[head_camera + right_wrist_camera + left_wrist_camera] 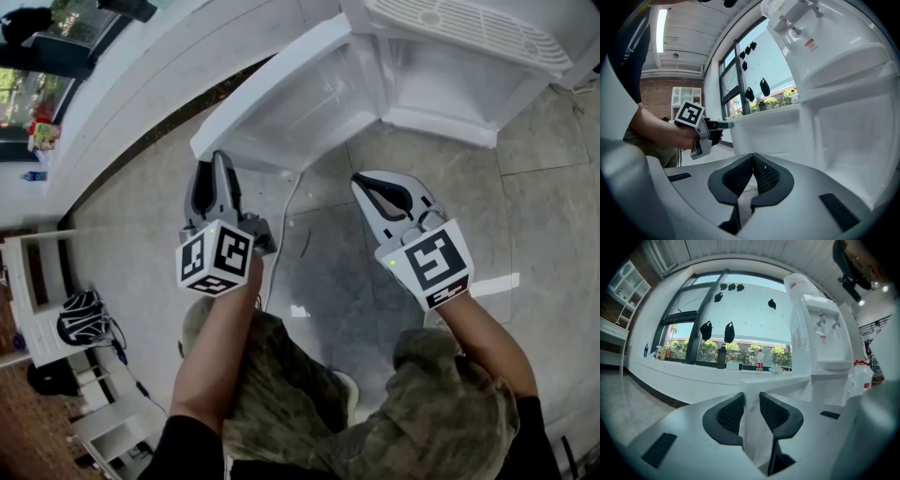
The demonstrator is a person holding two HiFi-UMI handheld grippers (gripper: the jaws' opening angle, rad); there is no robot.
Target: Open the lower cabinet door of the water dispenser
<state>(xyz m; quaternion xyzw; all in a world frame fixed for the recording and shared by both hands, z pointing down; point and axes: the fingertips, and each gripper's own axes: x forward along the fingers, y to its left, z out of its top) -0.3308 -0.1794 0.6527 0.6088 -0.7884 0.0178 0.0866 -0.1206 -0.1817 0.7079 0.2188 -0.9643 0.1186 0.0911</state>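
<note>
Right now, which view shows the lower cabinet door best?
The head view: the lower cabinet door shows from above, swung open from the water dispenser. The left gripper view shows only its edge, clamped between the jaws of the left gripper; the right gripper view shows one face, with the left gripper at its end.

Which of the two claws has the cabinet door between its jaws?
The left claw: it clamps the cabinet door by its edge; the right claw is shut, empty.

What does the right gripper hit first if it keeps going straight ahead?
Probably the dispenser's open lower cabinet, near the door hinge. The right gripper, shut and empty, points there; depth is unclear.
</note>
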